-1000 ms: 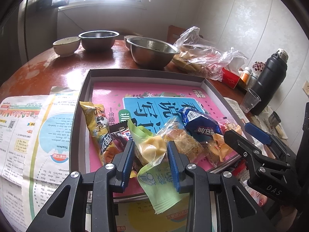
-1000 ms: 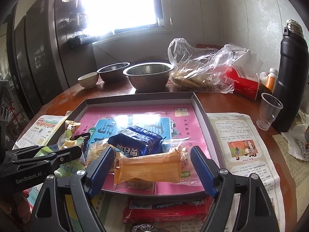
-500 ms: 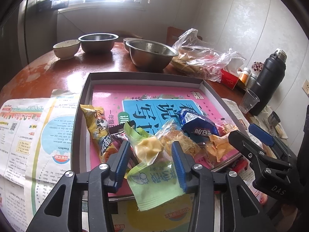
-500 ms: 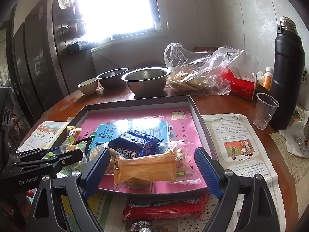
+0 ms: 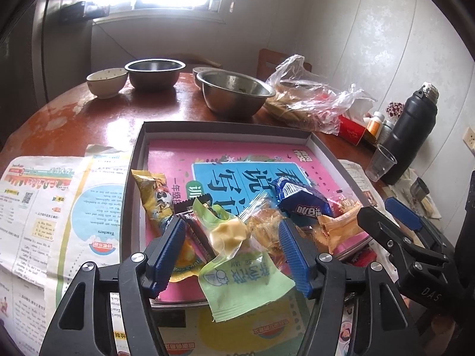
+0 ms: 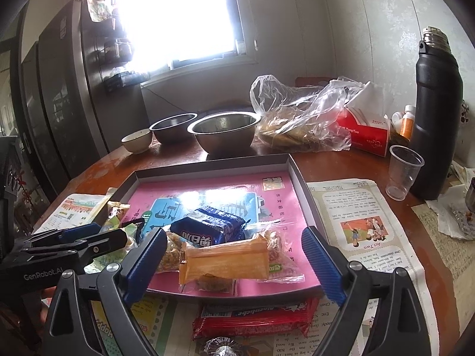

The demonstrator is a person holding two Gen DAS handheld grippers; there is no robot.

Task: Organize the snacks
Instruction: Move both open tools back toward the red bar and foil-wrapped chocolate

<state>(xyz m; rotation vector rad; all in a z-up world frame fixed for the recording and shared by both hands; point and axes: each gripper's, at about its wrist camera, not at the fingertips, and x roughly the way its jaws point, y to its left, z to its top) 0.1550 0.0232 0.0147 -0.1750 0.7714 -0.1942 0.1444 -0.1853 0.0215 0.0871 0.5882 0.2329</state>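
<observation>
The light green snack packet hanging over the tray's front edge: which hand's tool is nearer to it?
Left. The left tool is open with the light green snack packet between its blue fingers. The right tool is open around the orange snack packet, off to the side.

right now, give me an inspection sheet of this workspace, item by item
Surface: round red-brown table, newspapers spread under a grey tray.
Job's things: green packet hanging over the tray's near rim; blue packet, orange packet and yellow packet in the tray; red packet outside it.
Clutter: steel bowls, plastic bag, black flask, clear cup.
Grippers: left gripper open around the green packet; right gripper open around the orange packet.
Cables: nothing seen.
Surroundings: bright window.
</observation>
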